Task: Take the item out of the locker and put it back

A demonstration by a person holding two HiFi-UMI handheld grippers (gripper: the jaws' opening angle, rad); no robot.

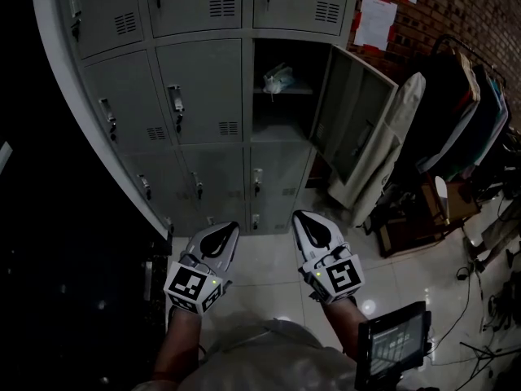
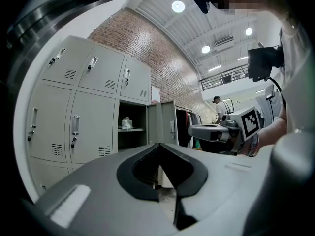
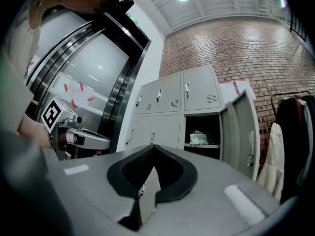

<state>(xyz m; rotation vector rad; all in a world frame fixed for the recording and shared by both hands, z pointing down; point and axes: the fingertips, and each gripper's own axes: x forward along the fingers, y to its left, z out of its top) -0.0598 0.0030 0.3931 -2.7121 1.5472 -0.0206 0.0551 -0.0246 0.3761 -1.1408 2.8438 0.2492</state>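
The grey locker bank has one compartment standing open, its door swung out to the right. On the shelf inside lies a pale crumpled item, also seen in the left gripper view and the right gripper view. Both grippers hang low over the floor, well short of the lockers. My left gripper points at the lockers with its jaws together and nothing in them. My right gripper is beside it, shut and empty too. Each gripper shows in the other's view, the right gripper and the left gripper.
A clothes rack with dark garments stands at the right, and a pale cover leans beside the open door. Cables lie on the tiled floor. A small screen sits near my right arm. Papers hang on the brick wall.
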